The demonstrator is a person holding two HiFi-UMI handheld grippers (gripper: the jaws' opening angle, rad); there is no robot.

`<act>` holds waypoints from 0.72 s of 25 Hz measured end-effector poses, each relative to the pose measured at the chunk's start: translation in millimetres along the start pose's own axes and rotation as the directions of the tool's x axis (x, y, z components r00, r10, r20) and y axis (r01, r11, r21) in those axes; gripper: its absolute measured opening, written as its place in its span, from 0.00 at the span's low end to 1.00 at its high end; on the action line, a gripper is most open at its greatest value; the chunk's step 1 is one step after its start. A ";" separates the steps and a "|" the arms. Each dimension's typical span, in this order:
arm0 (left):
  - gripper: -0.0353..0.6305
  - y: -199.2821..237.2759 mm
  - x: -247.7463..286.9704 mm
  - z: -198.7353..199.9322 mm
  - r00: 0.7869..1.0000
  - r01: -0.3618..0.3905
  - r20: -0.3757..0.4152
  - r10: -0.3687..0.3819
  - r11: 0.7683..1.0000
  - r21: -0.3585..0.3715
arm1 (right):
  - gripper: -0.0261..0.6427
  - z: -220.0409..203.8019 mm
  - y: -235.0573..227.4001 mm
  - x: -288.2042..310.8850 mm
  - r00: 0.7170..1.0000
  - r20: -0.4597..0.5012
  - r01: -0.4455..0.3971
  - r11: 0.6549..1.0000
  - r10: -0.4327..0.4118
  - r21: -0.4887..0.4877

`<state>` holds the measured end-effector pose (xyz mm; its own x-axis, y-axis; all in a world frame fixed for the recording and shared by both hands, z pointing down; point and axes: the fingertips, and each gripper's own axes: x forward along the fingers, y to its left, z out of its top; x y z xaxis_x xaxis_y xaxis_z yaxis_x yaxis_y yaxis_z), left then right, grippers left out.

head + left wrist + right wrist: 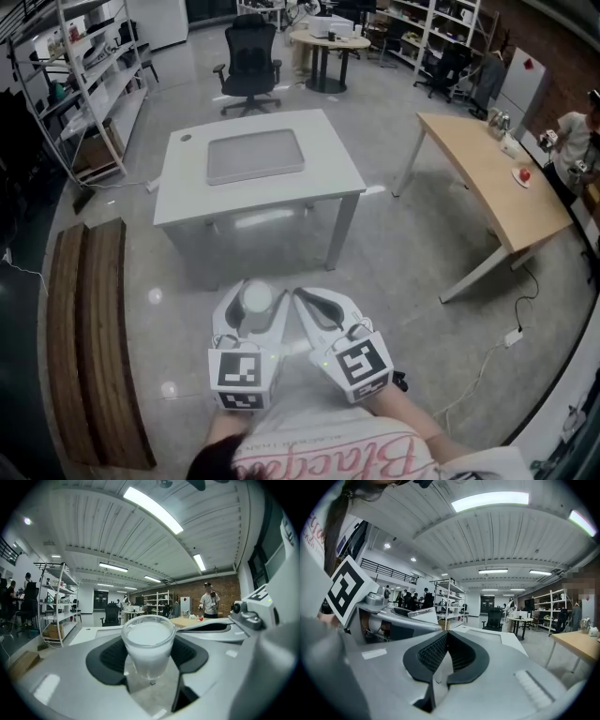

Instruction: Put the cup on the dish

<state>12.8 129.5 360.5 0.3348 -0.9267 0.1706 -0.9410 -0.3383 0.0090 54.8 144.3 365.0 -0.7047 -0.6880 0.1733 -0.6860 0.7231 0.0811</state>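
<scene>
We hold a two-jaw gripper in each hand, low in front of us, both pointing almost level toward a white surface (187, 192).

The left gripper (253, 287) has its jaws partly apart and closed on a cup (149, 641). The cup is translucent and milky white. It stands upright between the dark ribbed pads (111, 657), which press on its two sides, and its rim rises above the jaws. Its base hangs over the grey floor, not over any surface.

The right gripper (446, 641) sits just to the right of the left jaws, close beside them. Its jaws are drawn together, the dark pads meeting at their tips, and nothing is between them.

Each gripper carries a cube with black-and-white square markers (239, 373) at the end nearest us.

Ahead of both pairs of jaws, well apart from them, a flat grey rectangular dish (255, 156) lies near the middle of the white surface. Nothing rests on it.

Beyond the dish, farther from the jaws, stands a black office chair (248, 56). Off to the right of the jaws is a light wooden surface (487, 178). To their left, a dark wooden bench (94, 319) stands on the floor.
</scene>
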 end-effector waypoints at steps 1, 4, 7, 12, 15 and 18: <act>0.45 2.7 3.8 1.3 1.000 -0.001 0.001 0.001 1.000 -0.002 | 0.04 1.1 -2.5 4.5 1.000 -0.002 0.000 1.000 0.000 -0.001; 0.45 14.1 14.9 3.3 1.000 -0.014 -0.005 0.014 1.000 -0.012 | 0.04 2.7 -7.0 18.6 1.000 -0.012 -0.008 1.000 0.008 0.002; 0.45 28.6 25.9 3.2 1.000 -0.019 -0.014 0.019 1.000 -0.017 | 0.04 3.9 -11.2 35.6 1.000 -0.017 -0.010 1.000 0.010 0.003; 0.45 51.8 46.7 7.2 1.000 -0.012 -0.014 0.011 1.000 -0.021 | 0.04 4.8 -20.3 65.0 1.000 -0.023 0.001 1.000 0.000 0.015; 0.45 64.0 59.5 9.3 1.000 0.008 -0.019 -0.008 1.000 -0.022 | 0.04 7.5 -28.2 83.7 0.999 -0.027 0.018 0.999 -0.017 0.047; 0.45 74.6 71.1 8.0 0.999 0.024 -0.029 -0.025 0.999 -0.030 | 0.04 11.6 -36.4 99.4 0.999 -0.023 0.041 0.997 -0.039 0.065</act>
<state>-33.2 37.1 365.5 0.3566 -0.9129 0.1986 -0.9337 -0.3555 0.0422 7.7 48.9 367.8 -0.6729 -0.7141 0.1929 -0.7244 0.6890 0.0238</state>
